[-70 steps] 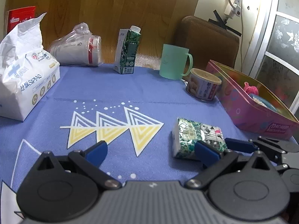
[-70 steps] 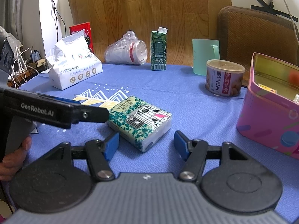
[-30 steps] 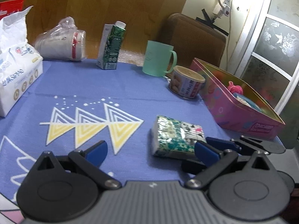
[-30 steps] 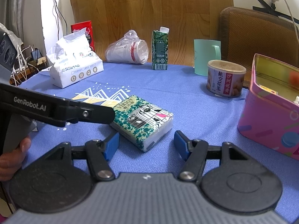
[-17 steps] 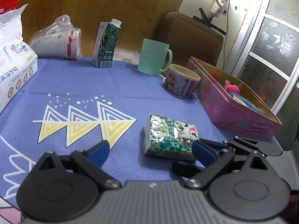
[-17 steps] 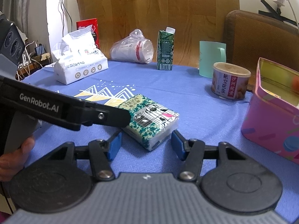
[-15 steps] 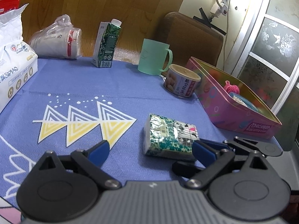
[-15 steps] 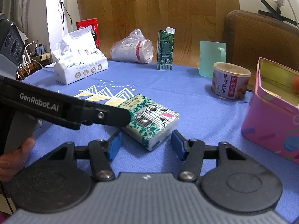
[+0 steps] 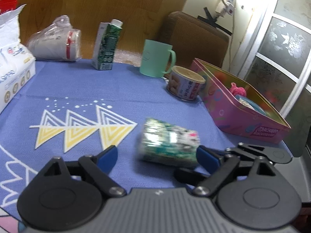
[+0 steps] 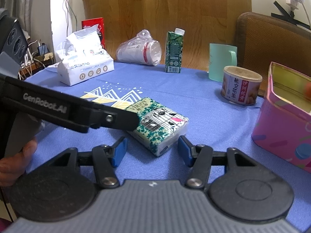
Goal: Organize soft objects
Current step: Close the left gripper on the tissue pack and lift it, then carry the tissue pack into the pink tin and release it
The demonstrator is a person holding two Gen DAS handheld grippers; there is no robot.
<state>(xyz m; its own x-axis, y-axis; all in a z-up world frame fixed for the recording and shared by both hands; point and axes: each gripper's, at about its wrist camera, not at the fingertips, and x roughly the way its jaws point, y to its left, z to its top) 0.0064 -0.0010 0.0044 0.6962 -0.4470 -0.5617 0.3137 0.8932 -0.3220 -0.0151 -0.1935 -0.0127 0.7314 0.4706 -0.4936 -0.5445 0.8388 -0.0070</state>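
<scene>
The small tissue pack lies flat on the blue cloth of the bench, in the middle, near the pink tin box but not touching it. The right hand-held gripper has crept closer than it was a moment ago, and now its two blue fingers sit wide apart, one on each side of the near end of the pack. It is open and holds nothing yet. The left hand-held gripper has also slid over toward the pack, and its view is blurry, so it looks to be moving. It is open too, and in the right view one of its black fingers reaches across the far corner of the pack. Whether it touches the pack is hard to tell. This probably means the pack is about to be picked up. The pink tin already has some small soft-looking things inside, so the pack likely goes in there next.
</scene>
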